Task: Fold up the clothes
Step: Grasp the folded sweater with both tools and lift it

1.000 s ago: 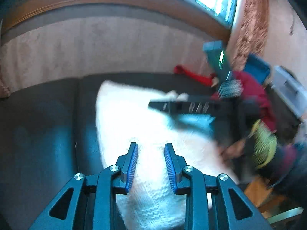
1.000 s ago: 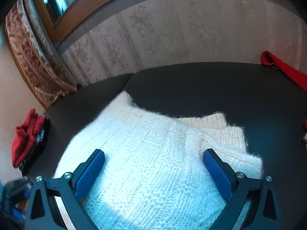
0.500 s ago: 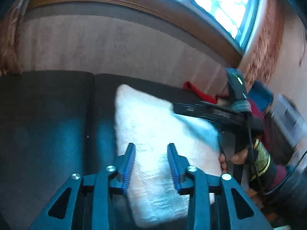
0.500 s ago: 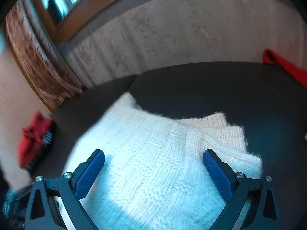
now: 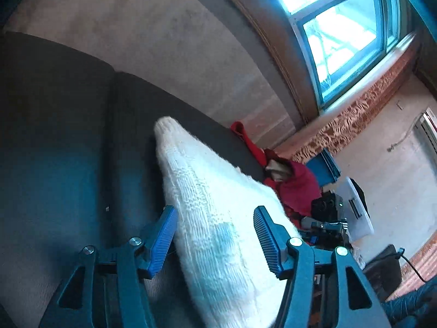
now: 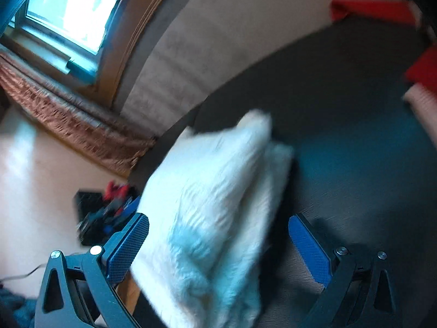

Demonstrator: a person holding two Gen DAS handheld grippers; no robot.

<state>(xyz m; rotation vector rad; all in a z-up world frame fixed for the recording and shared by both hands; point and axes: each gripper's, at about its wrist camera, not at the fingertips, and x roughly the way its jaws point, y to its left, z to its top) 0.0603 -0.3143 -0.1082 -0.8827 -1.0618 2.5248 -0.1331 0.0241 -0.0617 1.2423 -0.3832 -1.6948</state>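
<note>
A white knitted sweater (image 5: pixel 215 218) lies folded on a dark cushioned surface (image 5: pixel 68 142). In the left wrist view it runs as a long wedge between the blue pads of my left gripper (image 5: pixel 214 213). The left jaws are opening, with the knit between them and a gap showing at the pads. In the right wrist view, blurred by motion, the sweater (image 6: pixel 215 191) sits between the widely spread jaws of my right gripper (image 6: pixel 218 218), which is open. Its pads stand apart from the knit on both sides.
A red garment (image 5: pixel 295 188) and a red strip of cloth (image 5: pixel 245 139) lie at the surface's far end, beside a blue bin (image 5: pixel 325 164) and a white case (image 5: pixel 357 210). Red cloth (image 6: pixel 374 11) shows at the top right of the right view. A padded backrest (image 5: pixel 164 35) and a window (image 5: pixel 341 35) stand behind.
Both views have swung and rolled, so the sweater now looks slanted. The left jaws have spread from narrow to wide. The right gripper and hand no longer cross the left view.
</note>
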